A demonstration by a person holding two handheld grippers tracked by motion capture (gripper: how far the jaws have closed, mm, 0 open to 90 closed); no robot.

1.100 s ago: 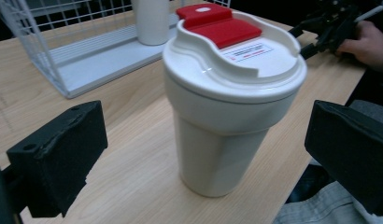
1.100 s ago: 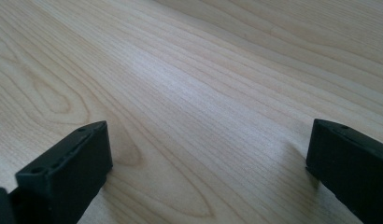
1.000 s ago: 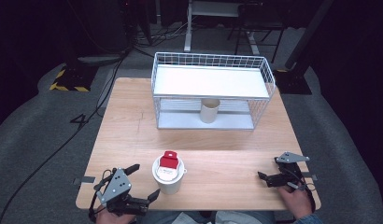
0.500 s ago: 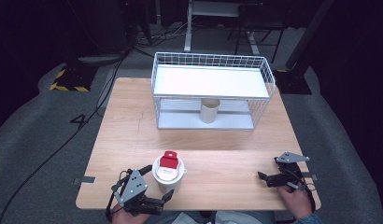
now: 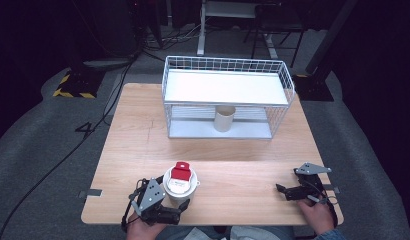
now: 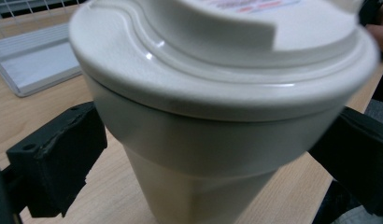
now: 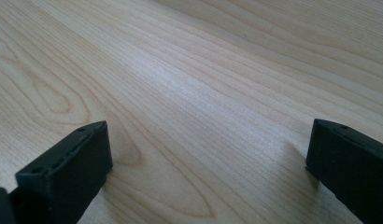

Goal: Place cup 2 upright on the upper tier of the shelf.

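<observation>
Left claw (image 5: 174, 199) now around cup (image 5: 179, 185)

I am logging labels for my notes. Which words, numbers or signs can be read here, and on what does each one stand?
"4": on the grey floor, left of the table.
Print on the cup lid label: too blurred to read in the high view and the left gripper view.
Red tab on the lid: no readable text.

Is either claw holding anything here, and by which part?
The left claw straddles the lidded cup below its lid; contact cannot be told. The right claw is open.
</observation>
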